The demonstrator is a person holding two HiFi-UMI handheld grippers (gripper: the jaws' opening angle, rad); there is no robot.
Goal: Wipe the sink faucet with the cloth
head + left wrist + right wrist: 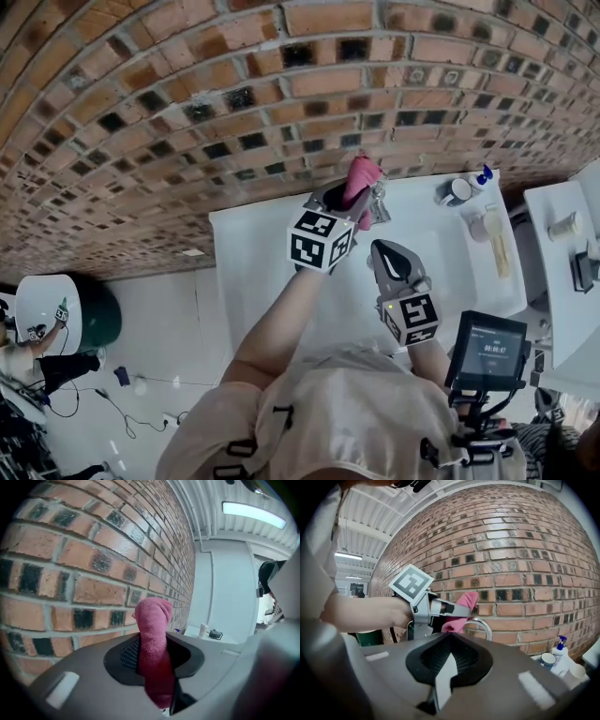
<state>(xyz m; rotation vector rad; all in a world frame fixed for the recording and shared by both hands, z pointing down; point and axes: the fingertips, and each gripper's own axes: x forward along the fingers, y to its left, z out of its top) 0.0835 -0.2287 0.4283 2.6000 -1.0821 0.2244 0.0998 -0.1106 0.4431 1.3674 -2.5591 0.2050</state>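
Observation:
My left gripper (pixel 354 199) is shut on a pink cloth (pixel 362 176), which sticks up out of its jaws close to the brick wall (pixel 234 84). In the left gripper view the cloth (pixel 153 620) stands bunched between the pads. The chrome faucet (pixel 483 626) curves out just behind the cloth (pixel 461 611) in the right gripper view, where the left gripper (pixel 451 615) presses the cloth against the spout's top. My right gripper (pixel 382 249) hovers over the white sink (pixel 253 272), nearer to me; its jaws (pixel 447 657) stand together with nothing between them.
At the sink's back right stand a mug (pixel 457 190), a blue-capped bottle (pixel 483 175) and a pale cup (pixel 487 225). A small screen (pixel 487 352) is on my right. The brick wall runs close behind the faucet.

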